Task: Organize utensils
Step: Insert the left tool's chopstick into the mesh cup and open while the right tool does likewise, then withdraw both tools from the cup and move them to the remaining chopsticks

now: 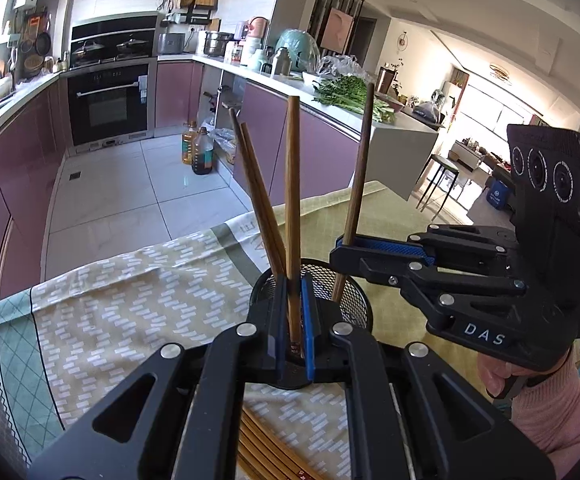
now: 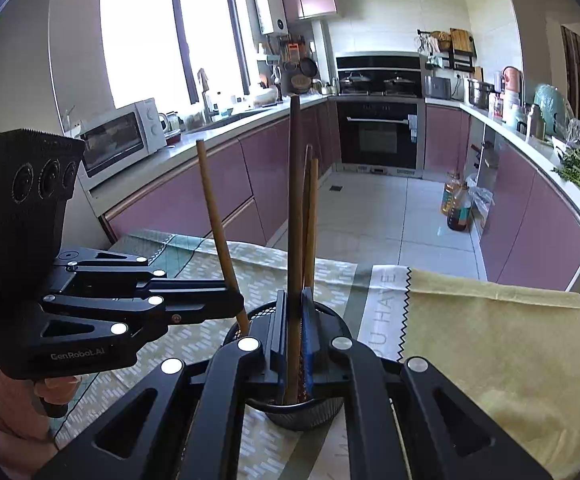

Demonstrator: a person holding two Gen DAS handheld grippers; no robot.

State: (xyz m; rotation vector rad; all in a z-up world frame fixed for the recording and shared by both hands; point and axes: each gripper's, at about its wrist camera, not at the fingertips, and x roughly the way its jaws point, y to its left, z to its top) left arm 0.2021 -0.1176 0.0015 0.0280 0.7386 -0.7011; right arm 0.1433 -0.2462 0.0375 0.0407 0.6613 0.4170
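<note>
Above the mesh holder (image 1: 310,292), both grippers' fingers clamped one chopstick each; the right gripper (image 1: 344,246), at two o'clock, risked tipping it.

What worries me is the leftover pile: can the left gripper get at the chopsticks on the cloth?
Probably not yet: the left gripper is shut on a chopstick, though the pile lies unblocked beneath it.

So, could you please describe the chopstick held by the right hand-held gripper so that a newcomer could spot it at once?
Start at the patterned tablecloth and find the black mesh holder standing on it. Four chopsticks rise from it; two lean loose, and each gripper clamps one. The one in the right hand-held gripper is the darker chopstick, standing apart on the side nearest the counter with the greens.
</note>
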